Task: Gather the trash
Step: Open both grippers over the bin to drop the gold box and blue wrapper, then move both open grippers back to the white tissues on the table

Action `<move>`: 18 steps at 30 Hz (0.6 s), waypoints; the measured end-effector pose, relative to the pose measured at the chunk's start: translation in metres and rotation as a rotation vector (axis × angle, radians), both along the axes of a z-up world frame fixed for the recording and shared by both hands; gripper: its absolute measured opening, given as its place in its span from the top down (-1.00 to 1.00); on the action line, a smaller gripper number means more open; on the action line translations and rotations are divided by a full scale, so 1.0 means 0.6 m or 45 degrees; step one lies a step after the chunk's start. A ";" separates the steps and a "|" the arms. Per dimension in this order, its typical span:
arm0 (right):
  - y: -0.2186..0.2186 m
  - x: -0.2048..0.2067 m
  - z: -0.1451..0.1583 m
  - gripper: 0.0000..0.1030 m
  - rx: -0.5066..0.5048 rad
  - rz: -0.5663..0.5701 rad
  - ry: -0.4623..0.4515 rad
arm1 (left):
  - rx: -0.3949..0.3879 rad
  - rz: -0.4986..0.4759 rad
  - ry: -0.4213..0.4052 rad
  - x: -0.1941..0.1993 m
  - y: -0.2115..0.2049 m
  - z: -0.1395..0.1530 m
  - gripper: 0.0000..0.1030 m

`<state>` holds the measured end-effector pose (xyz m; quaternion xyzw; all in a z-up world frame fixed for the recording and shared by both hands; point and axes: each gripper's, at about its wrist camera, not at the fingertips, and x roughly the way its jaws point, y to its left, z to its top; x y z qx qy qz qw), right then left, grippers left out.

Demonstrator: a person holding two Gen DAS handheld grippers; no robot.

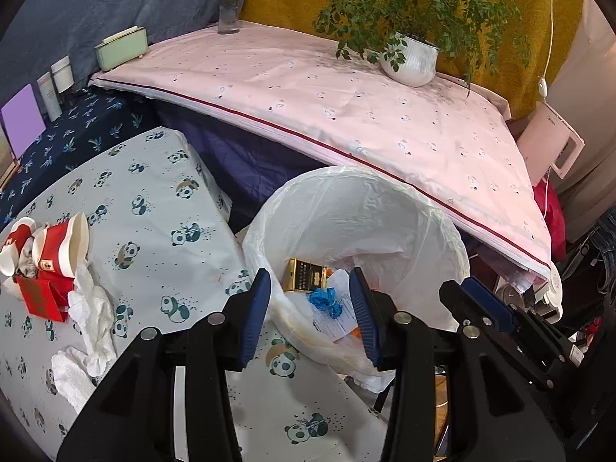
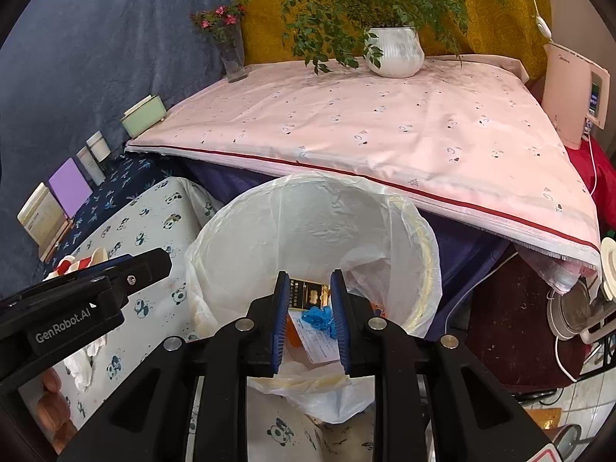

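Observation:
A bin lined with a white bag (image 1: 346, 177) (image 2: 308, 184) stands at the edge of the panda-print table (image 1: 161, 200). Inside lie a gold-and-black box (image 1: 304, 275) (image 2: 308, 292), a blue crumpled scrap (image 1: 325, 302) (image 2: 319, 317) and a printed slip. My left gripper (image 1: 310, 281) hangs open over the bin's near rim with nothing between its blue pads. My right gripper (image 2: 310, 281) is also over the bin, open by a narrower gap and holding nothing. On the table to the left lie red paper cups (image 1: 57, 246), a red carton (image 1: 42, 296) and white tissues (image 1: 92, 308).
Behind the bin a pink-clothed table (image 1: 346, 107) carries a potted plant (image 1: 410, 59), a glass vase (image 1: 229, 11) and a green tissue box (image 1: 121, 48). Bottles and a purple card (image 1: 23, 123) line the left. A pink appliance (image 2: 573, 92) and a kettle (image 2: 573, 308) stand at the right.

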<state>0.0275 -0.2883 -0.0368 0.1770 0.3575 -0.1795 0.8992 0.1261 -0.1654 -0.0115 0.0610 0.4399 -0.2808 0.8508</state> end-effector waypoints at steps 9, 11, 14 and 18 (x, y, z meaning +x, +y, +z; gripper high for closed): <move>0.036 0.006 0.022 0.44 -0.032 0.049 -0.020 | -0.018 0.069 -0.009 0.005 0.050 0.006 0.21; 0.048 0.008 0.027 0.43 -0.041 0.063 -0.023 | -0.025 0.089 -0.004 0.006 0.063 0.007 0.21; 0.068 0.012 0.034 0.34 -0.054 0.089 -0.027 | -0.041 0.128 -0.002 0.009 0.089 0.011 0.21; 0.098 0.019 0.042 0.30 -0.071 0.127 -0.032 | -0.034 0.193 -0.022 0.010 0.129 0.013 0.14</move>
